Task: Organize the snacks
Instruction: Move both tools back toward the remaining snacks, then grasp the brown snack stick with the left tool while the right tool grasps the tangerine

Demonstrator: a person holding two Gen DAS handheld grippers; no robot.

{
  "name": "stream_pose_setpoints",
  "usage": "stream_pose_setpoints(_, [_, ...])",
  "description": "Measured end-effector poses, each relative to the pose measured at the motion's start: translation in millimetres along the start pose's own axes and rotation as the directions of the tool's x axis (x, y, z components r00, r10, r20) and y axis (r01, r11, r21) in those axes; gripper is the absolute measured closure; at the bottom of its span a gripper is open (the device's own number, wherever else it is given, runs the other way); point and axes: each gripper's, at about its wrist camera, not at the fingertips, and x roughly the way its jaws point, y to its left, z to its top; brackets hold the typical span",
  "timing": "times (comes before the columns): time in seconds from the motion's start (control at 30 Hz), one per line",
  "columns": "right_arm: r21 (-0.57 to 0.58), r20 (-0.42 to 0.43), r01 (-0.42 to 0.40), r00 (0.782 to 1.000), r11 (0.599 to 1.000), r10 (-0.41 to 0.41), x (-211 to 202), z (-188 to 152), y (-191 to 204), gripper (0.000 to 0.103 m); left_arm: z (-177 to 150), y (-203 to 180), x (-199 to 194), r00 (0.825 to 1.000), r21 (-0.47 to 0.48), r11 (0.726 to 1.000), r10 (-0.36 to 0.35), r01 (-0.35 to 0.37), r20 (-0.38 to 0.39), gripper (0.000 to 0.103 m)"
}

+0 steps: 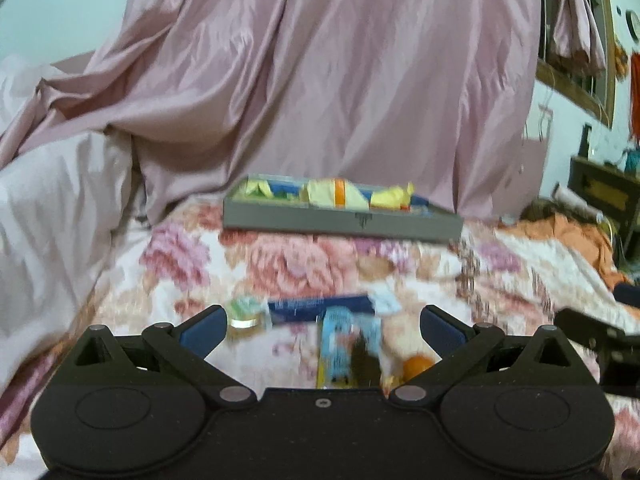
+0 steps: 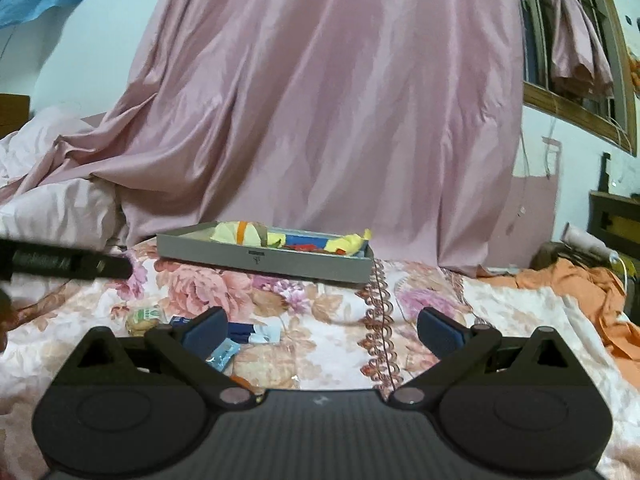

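A grey tray [image 1: 340, 222] holding yellow, blue and orange snack packets sits on the floral bedspread ahead; the right wrist view also shows the tray [image 2: 280, 262]. My left gripper [image 1: 322, 322] is open above loose snacks: a dark blue bar [image 1: 320, 308], a light blue packet [image 1: 340, 348], a green-topped cup [image 1: 244, 312] and an orange item [image 1: 416, 366]. My right gripper [image 2: 320, 326] is open over bare bedspread, with the light blue packet [image 2: 224, 354], blue bar [image 2: 252, 334] and green cup [image 2: 146, 318] beside its left finger.
A pink curtain [image 2: 320, 120] hangs behind the tray. White bedding [image 1: 52, 208] is piled at left. Orange cloth [image 2: 576, 280] lies at right near dark furniture [image 1: 604, 192]. The left gripper's body [image 2: 60, 264] crosses the left edge of the right wrist view.
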Motion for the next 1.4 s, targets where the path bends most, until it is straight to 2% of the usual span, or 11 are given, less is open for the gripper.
stream_pose_setpoints(0.27, [-0.041, -0.102, 0.012, 0.995, 0.999, -0.016, 5, -11, 11, 0.0, -29, 10, 5, 0.993, 0.017, 1.0, -0.001, 0.003, -0.114, 0.001])
stream_pose_setpoints(0.4, [-0.1, -0.18, -0.01, 0.984, 0.995, -0.008, 19, -17, 21, 0.0, -38, 15, 17, 0.98, 0.006, 1.0, -0.022, 0.023, -0.197, 0.001])
stream_pose_setpoints(0.53, [-0.165, -0.269, -0.035, 0.963, 0.986, -0.01, 34, -25, 33, 0.0, -45, 19, 30, 0.964, -0.008, 1.0, -0.028, 0.027, -0.264, 0.001])
stream_pose_setpoints(0.7, [-0.201, -0.343, -0.08, 0.939, 0.976, 0.007, 47, -34, 42, 0.0, -46, 21, 46, 0.951, -0.019, 0.998, -0.056, 0.053, -0.303, 0.001])
stream_pose_setpoints(0.9, [-0.136, -0.425, -0.143, 0.902, 0.98, 0.073, 70, -37, 37, 0.0, -45, 20, 65, 0.939, 0.021, 0.995, -0.087, 0.099, -0.334, 0.001])
stream_pose_setpoints(1.03, [-0.1, -0.468, -0.153, 0.879, 0.983, 0.089, 90, -41, 29, 0.0, -44, 21, 77, 0.931, 0.01, 0.992, -0.118, 0.13, -0.345, 0.001])
stream_pose_setpoints(1.17, [-0.154, -0.458, -0.171, 0.885, 0.973, 0.083, 101, -44, 31, 0.0, -42, 23, 89, 0.929, -0.025, 0.99, -0.137, 0.136, -0.345, 0.001])
stream_pose_setpoints(1.3, [-0.281, -0.415, -0.207, 0.907, 0.937, 0.076, 106, -47, 42, 0.0, -40, 26, 99, 0.933, -0.063, 0.988, -0.153, 0.14, -0.327, 0.001])
stream_pose_setpoints(1.4, [-0.326, -0.371, -0.243, 0.922, 0.913, 0.113, 107, -48, 50, 0.0, -41, 30, 103, 0.938, -0.082, 0.987, -0.158, 0.139, -0.307, 0.001])
